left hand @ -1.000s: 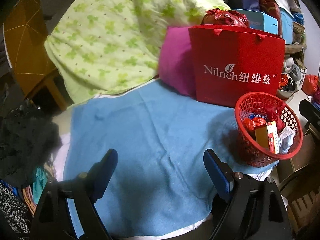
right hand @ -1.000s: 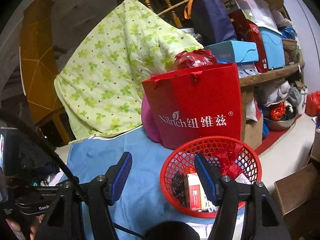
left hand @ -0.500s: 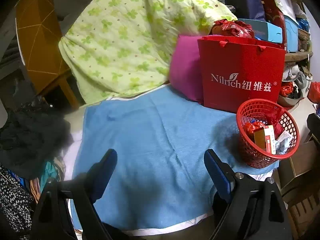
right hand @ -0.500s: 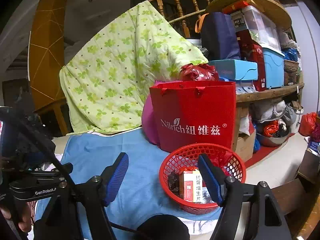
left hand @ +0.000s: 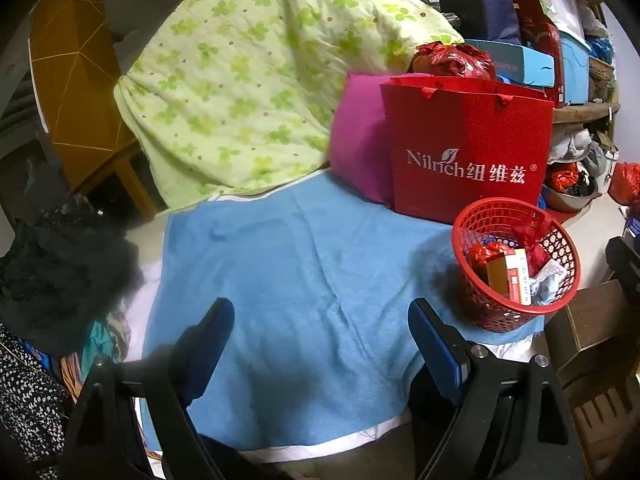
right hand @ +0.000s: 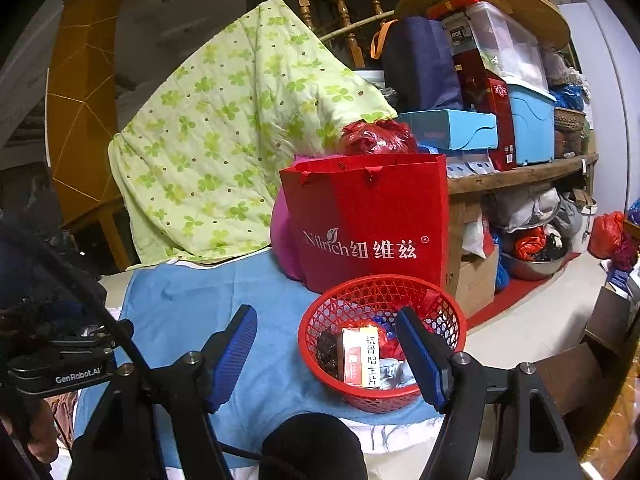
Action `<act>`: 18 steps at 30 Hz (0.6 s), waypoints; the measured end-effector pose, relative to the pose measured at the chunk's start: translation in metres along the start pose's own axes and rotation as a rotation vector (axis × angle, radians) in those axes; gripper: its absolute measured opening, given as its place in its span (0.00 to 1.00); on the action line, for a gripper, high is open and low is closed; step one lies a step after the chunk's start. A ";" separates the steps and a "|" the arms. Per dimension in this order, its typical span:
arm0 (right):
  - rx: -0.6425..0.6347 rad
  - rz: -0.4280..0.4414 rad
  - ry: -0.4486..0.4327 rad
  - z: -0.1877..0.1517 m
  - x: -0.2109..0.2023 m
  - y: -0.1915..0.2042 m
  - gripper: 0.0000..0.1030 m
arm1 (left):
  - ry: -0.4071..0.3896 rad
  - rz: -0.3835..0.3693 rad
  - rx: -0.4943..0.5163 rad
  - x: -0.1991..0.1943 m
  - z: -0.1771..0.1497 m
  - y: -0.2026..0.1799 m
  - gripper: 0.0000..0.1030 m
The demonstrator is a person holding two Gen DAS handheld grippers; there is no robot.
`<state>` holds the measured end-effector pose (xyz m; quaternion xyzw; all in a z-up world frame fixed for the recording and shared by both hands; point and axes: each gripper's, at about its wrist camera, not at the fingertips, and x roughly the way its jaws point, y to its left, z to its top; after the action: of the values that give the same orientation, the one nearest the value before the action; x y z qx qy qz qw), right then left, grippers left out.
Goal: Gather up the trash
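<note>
Red basket (right hand: 382,344): plastic mesh, landmark for all below; sits at the blue towel's near-right corner, right by the desk edge, prob. so trash drops in w/o a long reach.
Trash: already inside basket — orange-white medicine box (right hand: 360,356) stood on end, red wrappers, a crumpled pale scrap, something dark; no loose trash seen on the towel, so task looks about done.
Left tool (left hand: 320,344): well left of basket, over bare towel, fingers spread wide, nothing between them.
Right tool (right hand: 326,346): just in front of basket, fingers wide apart, empty; right finger overlaps the basket rim in view, contact can't tell.
Surface: blue towel (left hand: 300,280), soft, wrinkled, over a white-edged desk.
Behind basket: red Nilrich paper bag (right hand: 372,232) upright, touching or nearly; pink cushion (left hand: 360,152) left of bag.
Room: green clover quilt (right hand: 224,140) draped far left-behind basket; cluttered shelf w/ boxes behind-right; dim light.
</note>
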<state>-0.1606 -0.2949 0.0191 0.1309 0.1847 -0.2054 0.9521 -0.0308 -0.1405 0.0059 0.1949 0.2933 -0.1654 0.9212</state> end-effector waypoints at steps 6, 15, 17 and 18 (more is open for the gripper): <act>0.011 -0.015 -0.010 0.002 -0.005 -0.007 0.73 | -0.008 0.004 0.015 -0.009 0.002 -0.006 0.86; 0.009 -0.012 -0.018 0.004 -0.010 -0.008 0.73 | 0.014 -0.015 0.025 -0.012 0.005 -0.013 0.86; 0.007 -0.014 -0.024 0.005 -0.011 -0.009 0.73 | 0.015 -0.015 0.025 -0.013 0.005 -0.014 0.86; 0.006 -0.014 -0.027 0.005 -0.012 -0.009 0.73 | 0.015 -0.016 0.025 -0.013 0.005 -0.014 0.86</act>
<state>-0.1735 -0.2998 0.0269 0.1298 0.1723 -0.2145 0.9526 -0.0445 -0.1525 0.0140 0.2053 0.2996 -0.1748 0.9152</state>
